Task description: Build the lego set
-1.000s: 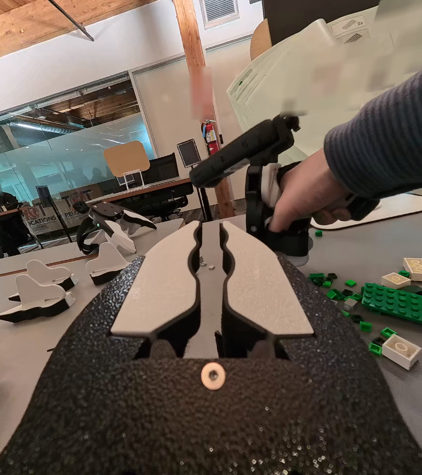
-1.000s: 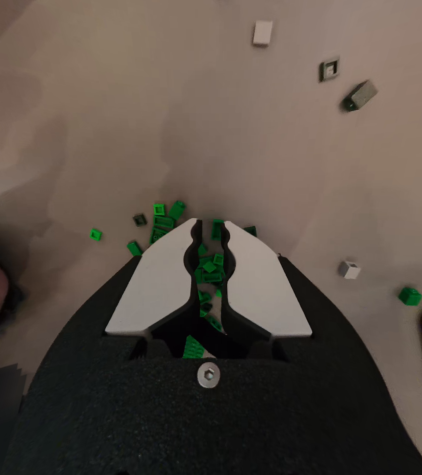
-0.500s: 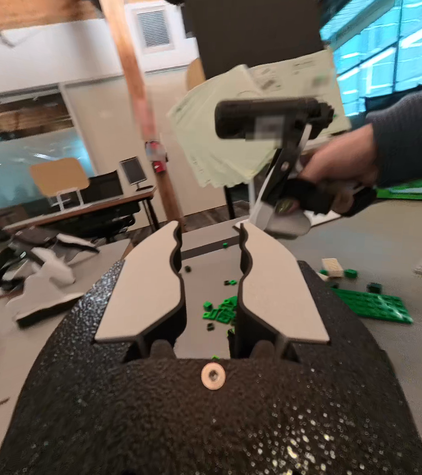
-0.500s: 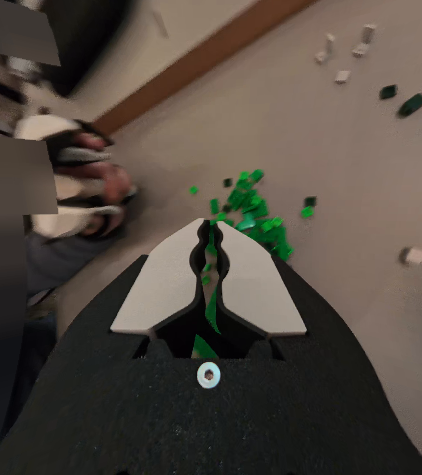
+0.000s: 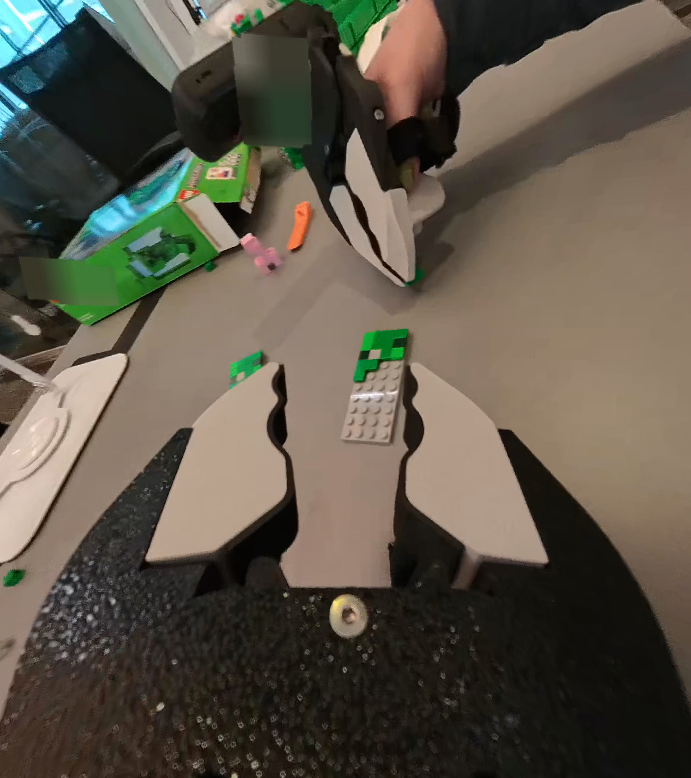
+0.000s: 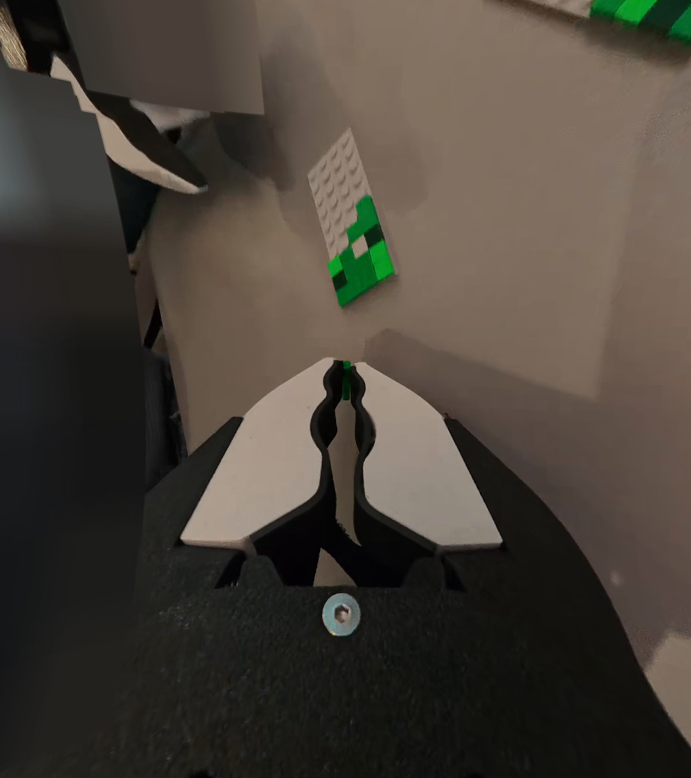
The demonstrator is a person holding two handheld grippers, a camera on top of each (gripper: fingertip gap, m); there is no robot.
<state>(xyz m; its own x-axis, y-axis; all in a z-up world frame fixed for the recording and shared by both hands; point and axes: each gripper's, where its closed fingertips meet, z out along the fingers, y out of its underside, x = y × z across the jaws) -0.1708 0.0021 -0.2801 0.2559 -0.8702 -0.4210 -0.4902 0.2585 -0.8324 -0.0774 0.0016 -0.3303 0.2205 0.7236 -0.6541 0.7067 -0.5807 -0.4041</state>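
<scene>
A grey studded plate [image 5: 373, 412] lies on the grey table, its far end covered with green and dark tiles [image 5: 381, 349]. My left gripper [image 5: 346, 370] is open and empty, its fingers either side of the plate's near end. My right gripper [image 6: 346, 366] is shut on a small green tile [image 6: 346, 381] pinched at its tips. In the left wrist view the right gripper [image 5: 407, 280] hangs tip-down over the table beyond the plate, the green tile [image 5: 417, 278] at its tip. The plate also shows in the right wrist view [image 6: 341, 185], ahead of the right gripper.
A small green tiled piece [image 5: 245, 368] lies left of the left finger. A green set box [image 5: 142, 252], a pink figure [image 5: 261, 254] and an orange tool [image 5: 299, 225] lie at the far left. A white pad [image 5: 32, 454] lies at left. Another green tiled build [image 6: 655, 17] sits at top right. The grippers' ends are close to 11 cm from one another. My left gripper's tips are some 6 cm from the grey studded plate [image 5: 373, 412]. It turns up in the right wrist view [image 6: 331, 182] as well.
Both grippers have swung away from the pile of loose green pieces to the grey plate. The right gripper has closed on a small green tile. The left gripper has opened wider.
</scene>
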